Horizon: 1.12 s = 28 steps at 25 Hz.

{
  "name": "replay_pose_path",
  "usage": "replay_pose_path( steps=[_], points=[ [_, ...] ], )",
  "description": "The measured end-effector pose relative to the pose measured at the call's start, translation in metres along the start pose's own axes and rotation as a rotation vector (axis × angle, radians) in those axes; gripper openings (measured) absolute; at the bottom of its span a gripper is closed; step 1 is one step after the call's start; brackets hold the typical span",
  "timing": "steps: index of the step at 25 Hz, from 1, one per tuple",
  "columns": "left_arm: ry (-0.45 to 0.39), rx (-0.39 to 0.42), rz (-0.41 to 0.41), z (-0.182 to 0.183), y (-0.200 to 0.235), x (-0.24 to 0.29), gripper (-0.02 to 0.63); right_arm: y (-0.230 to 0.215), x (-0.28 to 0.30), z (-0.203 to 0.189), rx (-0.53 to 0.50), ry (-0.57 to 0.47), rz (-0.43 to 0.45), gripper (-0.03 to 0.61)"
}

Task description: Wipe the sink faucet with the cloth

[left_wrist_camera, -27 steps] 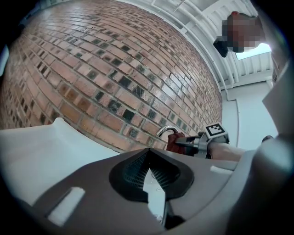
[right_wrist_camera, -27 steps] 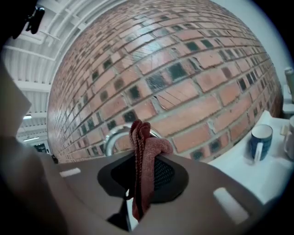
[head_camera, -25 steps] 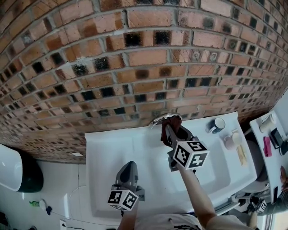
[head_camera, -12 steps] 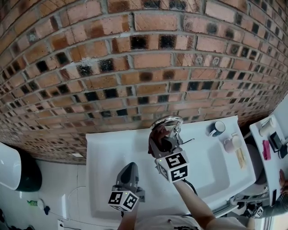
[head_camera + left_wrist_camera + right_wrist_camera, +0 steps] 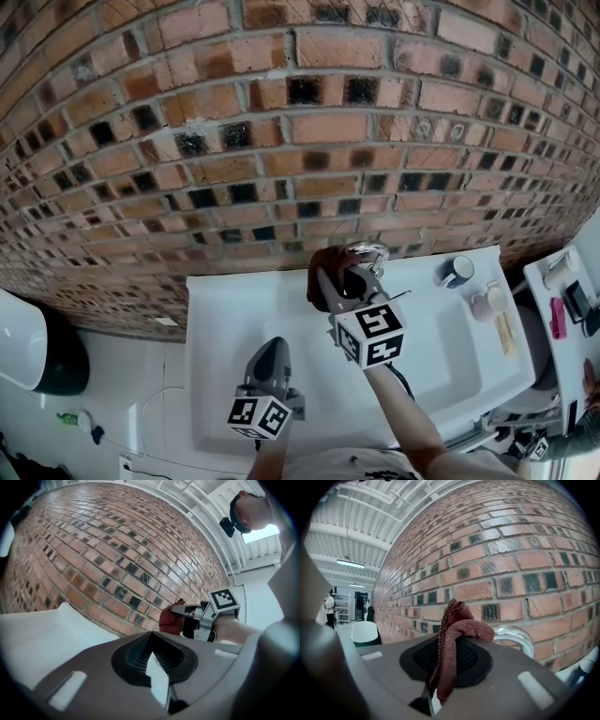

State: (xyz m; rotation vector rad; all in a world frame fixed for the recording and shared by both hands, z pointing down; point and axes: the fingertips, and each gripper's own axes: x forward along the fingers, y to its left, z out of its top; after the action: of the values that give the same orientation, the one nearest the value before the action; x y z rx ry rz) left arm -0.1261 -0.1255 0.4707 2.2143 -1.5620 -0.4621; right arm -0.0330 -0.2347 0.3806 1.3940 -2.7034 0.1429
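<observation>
A dark red cloth [image 5: 330, 267] is bunched in my right gripper [image 5: 336, 279], which is shut on it. The cloth sits against the left side of the chrome faucet [image 5: 368, 253] at the back of the white sink [image 5: 225, 319]. In the right gripper view the cloth [image 5: 457, 630] hangs over the jaws, and the faucet's curved spout [image 5: 516, 637] shows just to its right. My left gripper [image 5: 271, 352] hovers over the basin, shut, with nothing in it. From the left gripper view the cloth [image 5: 169, 620] and the right gripper [image 5: 197, 618] appear ahead by the wall.
A brick wall [image 5: 281, 141] rises right behind the sink. A dark cup [image 5: 457, 270] and small toiletries [image 5: 487, 302] stand on the sink's right ledge. A side shelf [image 5: 562, 281] is at the far right and a white toilet [image 5: 23, 352] at the far left.
My right gripper carried the cloth from the top of the faucet down to its left side, then slightly back up. The left gripper has stayed put.
</observation>
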Motion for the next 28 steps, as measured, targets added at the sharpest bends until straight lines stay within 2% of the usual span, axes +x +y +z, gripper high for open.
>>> replay_pose_path(
  steps=[4,9,12,14,18,20,24,28],
  points=[
    [0.005,0.003,0.000,-0.001,0.000,-0.001,0.006,-0.045,-0.019,0.028,0.004,-0.075,-0.120,0.046],
    [0.018,-0.004,-0.008,-0.005,-0.002,0.000,0.006,-0.106,-0.044,0.029,0.059,-0.098,-0.269,0.048],
    [0.023,-0.003,-0.003,-0.006,0.000,0.001,0.006,-0.138,-0.058,0.010,0.084,-0.053,-0.371,0.046],
    [0.029,-0.003,0.005,-0.008,0.003,0.002,0.006,-0.156,-0.061,-0.016,0.072,0.034,-0.425,0.044],
    [0.050,0.000,0.011,-0.015,0.005,0.005,0.006,-0.155,-0.047,-0.087,-0.059,0.307,-0.423,0.029],
    [0.063,-0.001,0.003,-0.019,0.001,0.008,0.006,-0.147,-0.040,-0.115,-0.128,0.407,-0.415,0.029],
    [0.080,0.000,0.002,-0.024,0.002,0.011,0.006,-0.130,-0.037,-0.128,-0.231,0.445,-0.410,0.028],
    [0.081,-0.004,0.010,-0.025,0.005,0.012,0.006,-0.114,-0.035,-0.138,-0.264,0.441,-0.377,0.028]
  ],
)
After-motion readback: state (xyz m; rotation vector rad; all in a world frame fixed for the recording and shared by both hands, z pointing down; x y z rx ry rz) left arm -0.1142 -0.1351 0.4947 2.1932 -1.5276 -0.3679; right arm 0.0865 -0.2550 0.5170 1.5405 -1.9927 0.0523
